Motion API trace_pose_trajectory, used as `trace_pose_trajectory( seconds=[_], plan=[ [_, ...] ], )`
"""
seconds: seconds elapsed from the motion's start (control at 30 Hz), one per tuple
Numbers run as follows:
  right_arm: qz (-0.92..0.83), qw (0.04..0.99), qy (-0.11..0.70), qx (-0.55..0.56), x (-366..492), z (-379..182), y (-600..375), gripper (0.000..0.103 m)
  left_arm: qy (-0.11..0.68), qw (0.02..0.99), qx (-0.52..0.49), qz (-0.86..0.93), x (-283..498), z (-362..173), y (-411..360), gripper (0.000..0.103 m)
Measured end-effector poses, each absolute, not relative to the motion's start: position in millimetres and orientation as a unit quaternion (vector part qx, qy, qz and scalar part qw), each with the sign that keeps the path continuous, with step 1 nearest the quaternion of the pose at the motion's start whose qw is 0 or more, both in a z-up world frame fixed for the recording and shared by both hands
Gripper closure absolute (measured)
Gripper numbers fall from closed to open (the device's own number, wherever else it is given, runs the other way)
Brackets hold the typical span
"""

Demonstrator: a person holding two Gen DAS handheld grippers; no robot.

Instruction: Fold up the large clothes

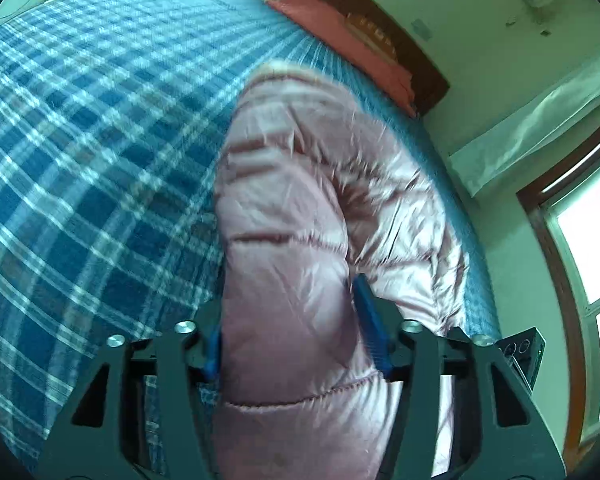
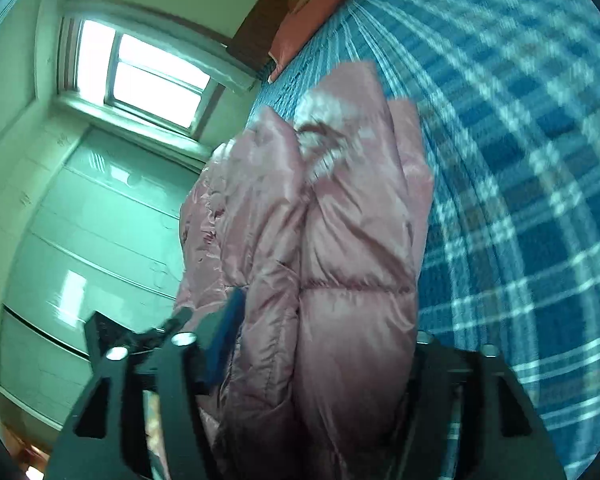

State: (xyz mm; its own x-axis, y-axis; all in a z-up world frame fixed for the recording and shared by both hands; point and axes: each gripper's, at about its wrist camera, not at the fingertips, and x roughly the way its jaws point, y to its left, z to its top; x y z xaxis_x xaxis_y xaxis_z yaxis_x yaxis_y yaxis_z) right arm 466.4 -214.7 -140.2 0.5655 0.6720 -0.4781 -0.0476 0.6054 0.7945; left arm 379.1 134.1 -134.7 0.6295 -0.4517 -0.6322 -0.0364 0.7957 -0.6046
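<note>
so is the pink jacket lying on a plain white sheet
No, the pink jacket lies on a blue plaid bedcover.

Jacket (image 2: pixel 340 240) hides right jaw; bedspread (image 1: pixel 80 160) blurred.

No lettering, label, brand mark or number can be read in either wrist view. The pink puffer jacket (image 1: pixel 300 208), the blue plaid bedspread (image 1: pixel 100 140) and the walls show no legible print, and motion blur softens what fine detail there is.
</note>
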Motion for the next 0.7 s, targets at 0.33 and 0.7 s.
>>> trace_pose_trajectory(
  seconds=[0.33,0.7],
  plan=[
    [0.178,0.789,0.418,0.413,523,-125,-227,0.029,0.438,0.836,-0.316,-0.102,427,-140,142,0.035],
    [0.149,0.759,0.437,0.460,514,-151,-233,0.044,0.471,0.822,-0.303,-0.106,438,-152,145,0.036]
  ],
)
